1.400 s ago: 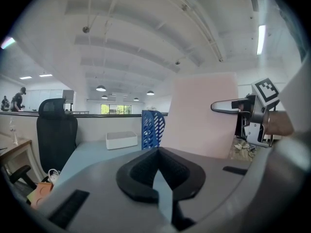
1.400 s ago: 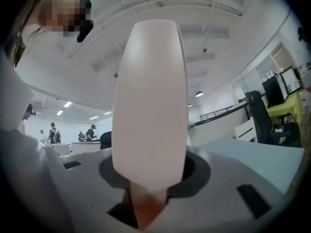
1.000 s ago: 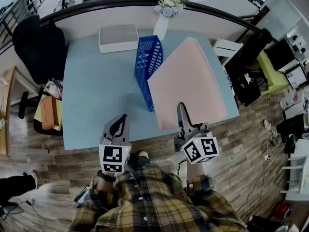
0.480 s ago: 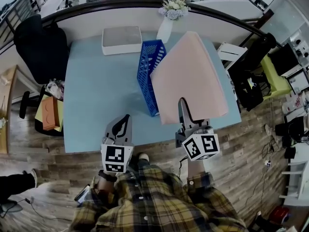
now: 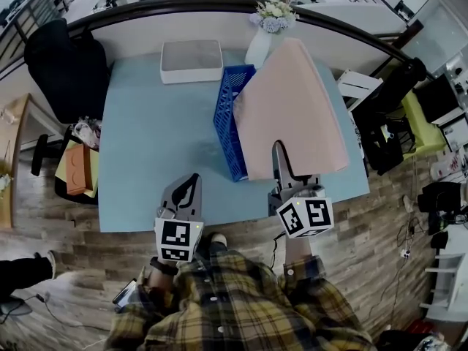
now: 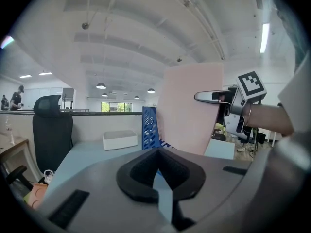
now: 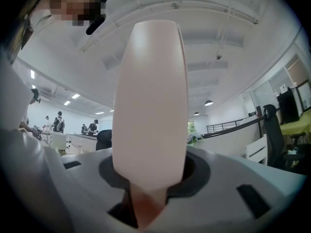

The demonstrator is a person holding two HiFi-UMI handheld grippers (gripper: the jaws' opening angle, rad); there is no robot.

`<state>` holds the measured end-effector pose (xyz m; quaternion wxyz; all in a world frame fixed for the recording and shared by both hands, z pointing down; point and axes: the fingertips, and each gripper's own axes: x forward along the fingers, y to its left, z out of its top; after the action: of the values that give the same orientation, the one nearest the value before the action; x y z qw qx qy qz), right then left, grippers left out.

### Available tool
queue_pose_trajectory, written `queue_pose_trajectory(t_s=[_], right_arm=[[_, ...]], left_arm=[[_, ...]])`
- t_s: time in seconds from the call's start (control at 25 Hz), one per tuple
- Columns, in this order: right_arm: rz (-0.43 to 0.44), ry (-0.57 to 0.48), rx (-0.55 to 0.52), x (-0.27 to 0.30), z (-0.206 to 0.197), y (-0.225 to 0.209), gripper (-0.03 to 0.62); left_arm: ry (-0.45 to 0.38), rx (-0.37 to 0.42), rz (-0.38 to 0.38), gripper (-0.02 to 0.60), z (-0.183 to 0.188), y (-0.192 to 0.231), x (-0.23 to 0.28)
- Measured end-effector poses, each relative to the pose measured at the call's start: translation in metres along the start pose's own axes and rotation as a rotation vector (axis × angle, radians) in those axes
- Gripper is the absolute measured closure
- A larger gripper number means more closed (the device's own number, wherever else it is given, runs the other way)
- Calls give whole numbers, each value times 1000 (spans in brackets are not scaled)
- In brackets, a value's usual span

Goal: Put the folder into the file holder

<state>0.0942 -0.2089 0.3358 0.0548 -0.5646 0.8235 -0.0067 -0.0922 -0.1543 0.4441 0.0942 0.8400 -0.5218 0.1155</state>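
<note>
A large pink folder (image 5: 292, 115) is held up over the right half of the light-blue table (image 5: 146, 159). My right gripper (image 5: 278, 152) is shut on its near edge. The folder stands nearly upright in the left gripper view (image 6: 192, 110) and fills the middle of the right gripper view (image 7: 150, 106). Its left edge lies along the right side of the blue mesh file holder (image 5: 230, 119), which stands upright on the table (image 6: 149, 127). My left gripper (image 5: 191, 180) hovers at the table's front edge with its fingertips together and nothing in it.
A flat white box (image 5: 191, 59) lies at the back of the table. A vase of flowers (image 5: 269, 28) stands behind the file holder. A black office chair (image 5: 62, 68) is left of the table, and a white side table (image 5: 358, 86) is to the right.
The right gripper has carried the folder farther back over the table, from across the holder's front to along its right side. The left gripper has stayed put.
</note>
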Motion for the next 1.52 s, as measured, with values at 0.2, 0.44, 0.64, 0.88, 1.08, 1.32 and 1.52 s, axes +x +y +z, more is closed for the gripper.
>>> queue_pose_trajectory(t_s=[0.2, 0.44, 0.64, 0.88, 1.08, 1.32, 1.52], right_arm=[[2, -8, 3, 13, -1, -2, 434], [0, -14, 14, 23, -4, -4, 434], [8, 9, 11, 29, -17, -4, 434], [5, 37, 16, 32, -32, -3, 434], [6, 59, -4, 37, -42, -3, 434], [5, 91, -21, 41, -55, 1, 434], [-3, 143, -35, 43, -72, 3, 434]], left_arm=[[7, -5, 11, 591, -1, 6, 4], [18, -10, 18, 591, -4, 10, 7], [24, -14, 25, 589, -5, 14, 11], [33, -19, 25, 591, -8, 17, 14], [36, -25, 36, 589, -10, 22, 14], [43, -31, 45, 591, -11, 27, 13], [47, -34, 42, 591, -14, 28, 13]])
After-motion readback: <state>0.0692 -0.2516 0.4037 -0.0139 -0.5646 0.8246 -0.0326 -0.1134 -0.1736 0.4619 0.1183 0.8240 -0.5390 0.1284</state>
